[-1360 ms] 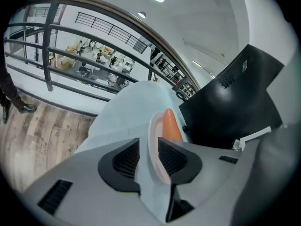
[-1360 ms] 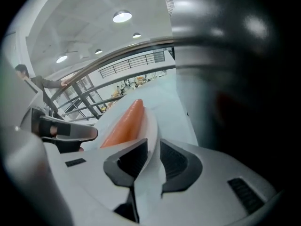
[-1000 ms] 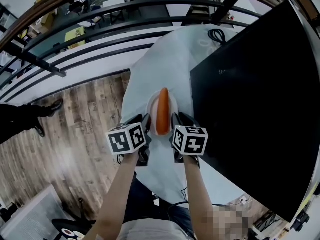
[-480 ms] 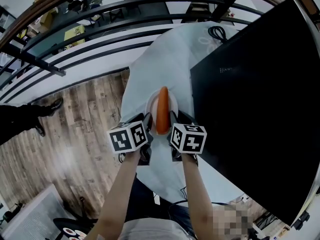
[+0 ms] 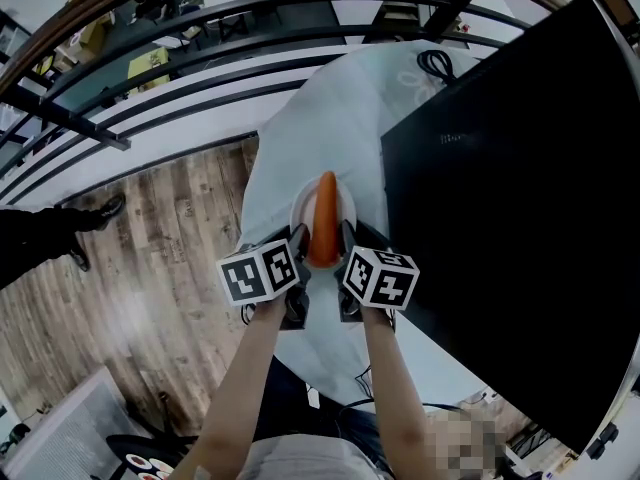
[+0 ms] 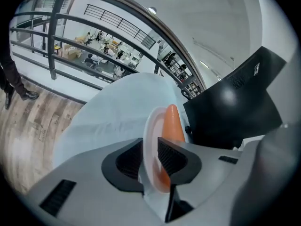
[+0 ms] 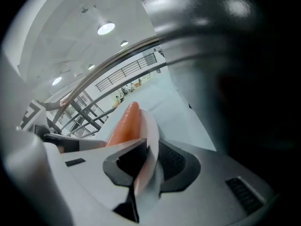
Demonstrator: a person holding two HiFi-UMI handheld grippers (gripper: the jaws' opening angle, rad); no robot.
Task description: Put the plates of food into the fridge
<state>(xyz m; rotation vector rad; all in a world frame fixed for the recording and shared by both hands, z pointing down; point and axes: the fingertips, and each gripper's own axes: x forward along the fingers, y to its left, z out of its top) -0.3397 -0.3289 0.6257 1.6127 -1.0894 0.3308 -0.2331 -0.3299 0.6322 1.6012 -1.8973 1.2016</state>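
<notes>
1. While both grippers are sharing one plate (image 5: pixel 343 200), the lift is calling for matched, level motion; any tilt is risking the carrot (image 5: pixel 324 218) rolling off.
2. The left gripper (image 6: pixel 149 149) is clamping narrow on the plate's left rim, which is sitting between the pads.
3. The plate is lying over the white-clothed table (image 5: pixel 300 138), midway between the grippers; can't tell whether it's lifted.
4. The right gripper's (image 7: pixel 149 157) jaws have just been closing and are pinching the right rim.
5. The black fridge (image 5: pixel 520 198) is standing just right of the plate, with no open compartment showing.

Overhead and gripper views (close-up) share plate (image 5: pixel 301 214).
</notes>
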